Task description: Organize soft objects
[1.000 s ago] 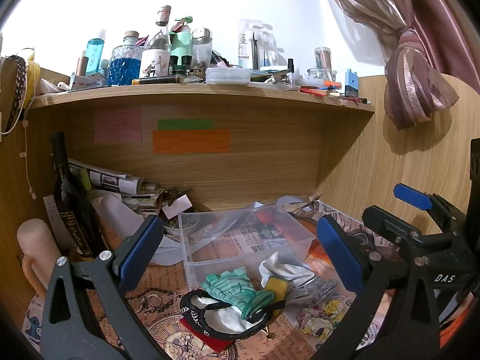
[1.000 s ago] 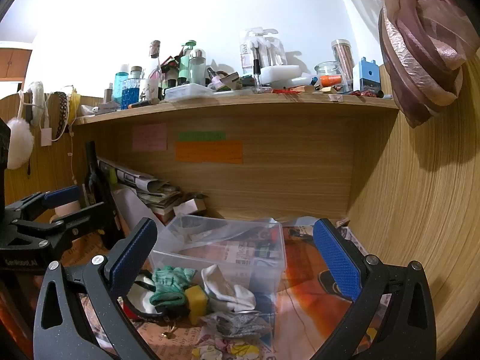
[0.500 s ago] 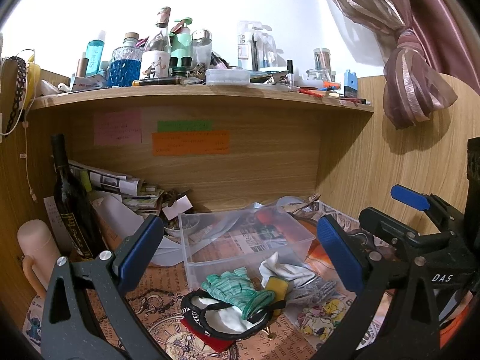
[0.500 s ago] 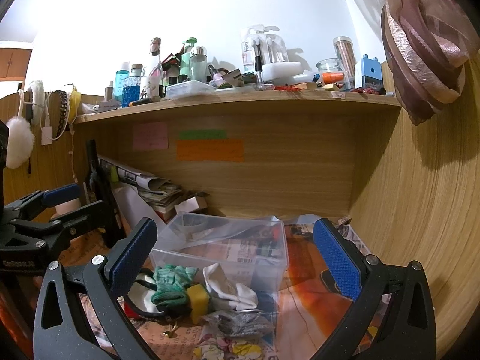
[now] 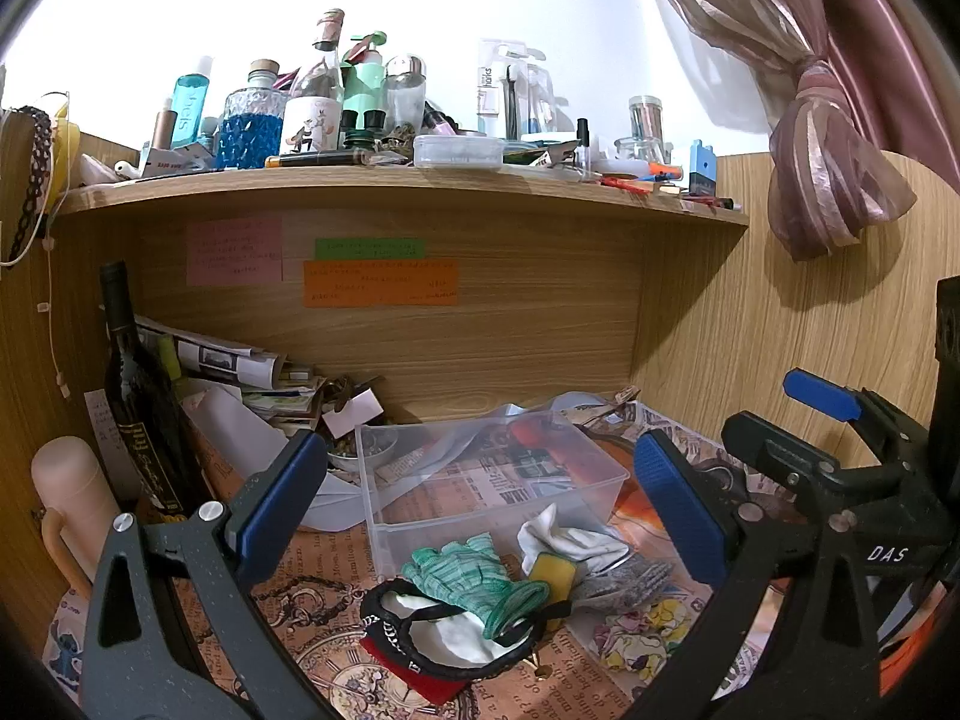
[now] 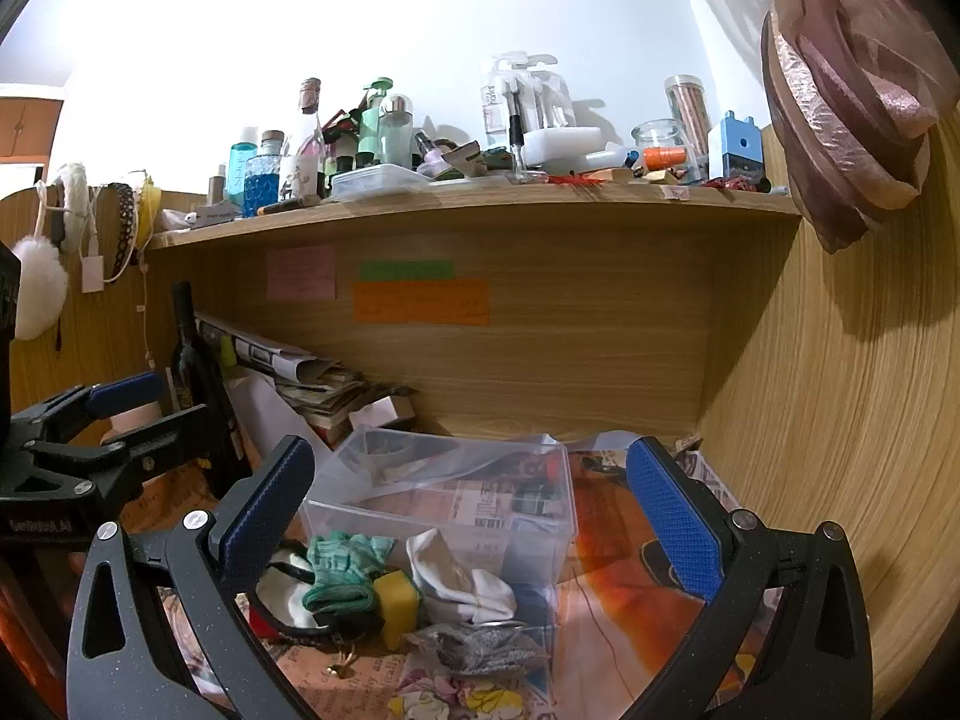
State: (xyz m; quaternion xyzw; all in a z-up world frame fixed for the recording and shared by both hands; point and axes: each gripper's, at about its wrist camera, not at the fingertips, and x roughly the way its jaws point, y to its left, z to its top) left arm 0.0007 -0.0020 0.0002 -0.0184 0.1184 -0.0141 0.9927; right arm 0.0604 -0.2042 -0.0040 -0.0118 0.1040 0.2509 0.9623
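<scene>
soft stuff is sitting in a heap just in front of the clear bin: green glove, white cloth, yellow sponge, grey knit, black mask. bin is looking empty, so sorting is basically not started, all items left. left gripper and right gripper are both hovering wide open, holding nothing. cluttered shelf above.

The left gripper hangs level with its jaws spread wide, gripping nothing. The right gripper is likewise agape and unladen, and lies at its three o'clock.
</scene>
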